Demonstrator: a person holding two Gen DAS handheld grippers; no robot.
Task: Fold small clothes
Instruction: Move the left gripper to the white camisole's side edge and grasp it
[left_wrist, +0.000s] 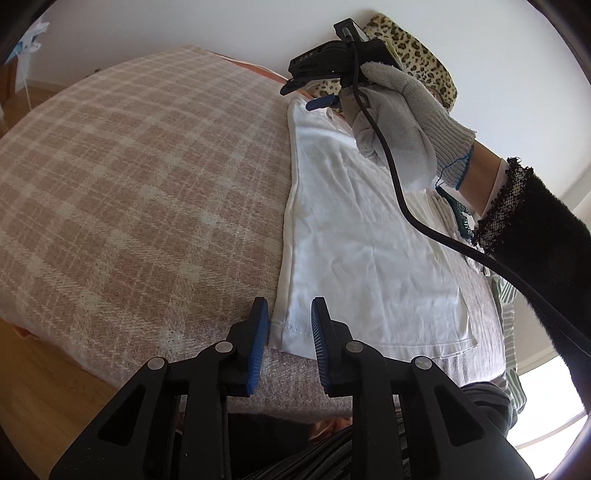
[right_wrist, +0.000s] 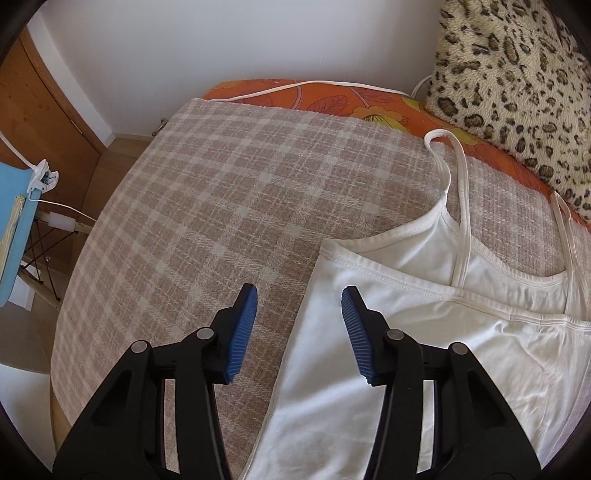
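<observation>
A white strappy camisole (left_wrist: 369, 240) lies flat on a pink plaid blanket (left_wrist: 147, 166). My left gripper (left_wrist: 290, 314) hovers at the camisole's near hem corner. Its jaws stand a little apart with the corner between them, and the pads are not pressing on it. In the right wrist view the camisole (right_wrist: 406, 332) shows its neckline and thin straps (right_wrist: 458, 177). My right gripper (right_wrist: 300, 295) is open and straddles the garment's left side edge just below the top corner. A gloved hand (left_wrist: 399, 110) holds the right gripper (left_wrist: 306, 96) at the far end of the camisole.
A leopard-print pillow (right_wrist: 517, 92) and an orange flowered sheet (right_wrist: 332, 96) border the blanket's (right_wrist: 221, 184) far side. A blue chair (right_wrist: 14, 221) stands on the left beside the bed. Green striped cloth (left_wrist: 509, 332) lies to the right of the camisole. Wooden floor (left_wrist: 44, 387) shows below the bed edge.
</observation>
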